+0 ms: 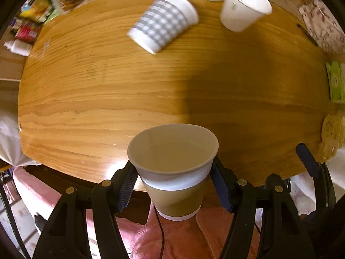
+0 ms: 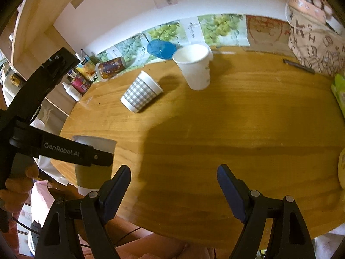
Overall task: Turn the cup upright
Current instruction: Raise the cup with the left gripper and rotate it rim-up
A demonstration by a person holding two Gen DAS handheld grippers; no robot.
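Observation:
My left gripper (image 1: 173, 179) is shut on a paper cup with an olive-brown sleeve (image 1: 174, 168), held mouth up at the near edge of the round wooden table (image 1: 97, 90). The same cup (image 2: 94, 172) and left gripper show at the left of the right wrist view. My right gripper (image 2: 173, 181) is open and empty above the table's near part. A grey checked paper cup (image 1: 163, 21) (image 2: 141, 91) lies on its side toward the far side. A plain white paper cup (image 1: 244, 6) (image 2: 194, 67) stands upright behind it.
A patterned can (image 2: 111, 67), bottles (image 2: 73, 90) and a blue plate (image 2: 161, 48) lie at the table's far left edge. A patterned bag (image 2: 312, 43), a pen (image 2: 298, 65) and green packets (image 2: 339, 90) are at the right. Pink cloth (image 1: 183, 237) is below the near edge.

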